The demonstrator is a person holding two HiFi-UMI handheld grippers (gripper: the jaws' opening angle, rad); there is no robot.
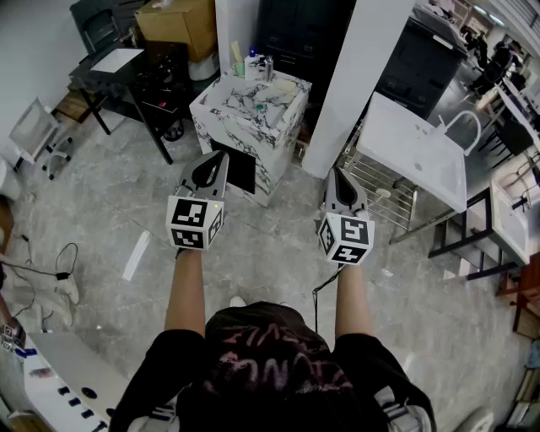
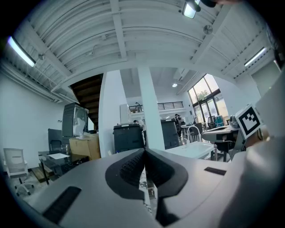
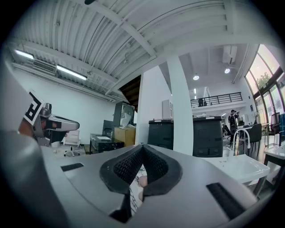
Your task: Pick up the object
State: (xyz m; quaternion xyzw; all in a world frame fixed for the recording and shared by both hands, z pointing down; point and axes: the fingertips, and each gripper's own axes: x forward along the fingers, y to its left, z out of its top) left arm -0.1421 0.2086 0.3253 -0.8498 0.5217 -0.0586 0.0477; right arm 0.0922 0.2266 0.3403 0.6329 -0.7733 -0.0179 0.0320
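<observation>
A marble-patterned block table (image 1: 283,126) stands ahead of me, with small bottles (image 1: 256,66) and other small items on top; which one is the task's object I cannot tell. Both grippers are held level at waist height, short of the table and apart from it. My left gripper (image 1: 211,162) points at the table's near left corner, its jaws closed together (image 2: 144,151) with nothing between them. My right gripper (image 1: 337,175) points past the table's right side, toward the white pillar; its jaws meet at the tips (image 3: 142,146) and hold nothing.
A white pillar (image 1: 354,76) rises right of the marble table. A white table (image 1: 418,148) and a wire rack (image 1: 380,190) lie further right. A black desk (image 1: 135,80), a cardboard box (image 1: 177,21) and a white chair (image 1: 34,126) stand on the left. A black panel (image 1: 242,171) leans on the marble table.
</observation>
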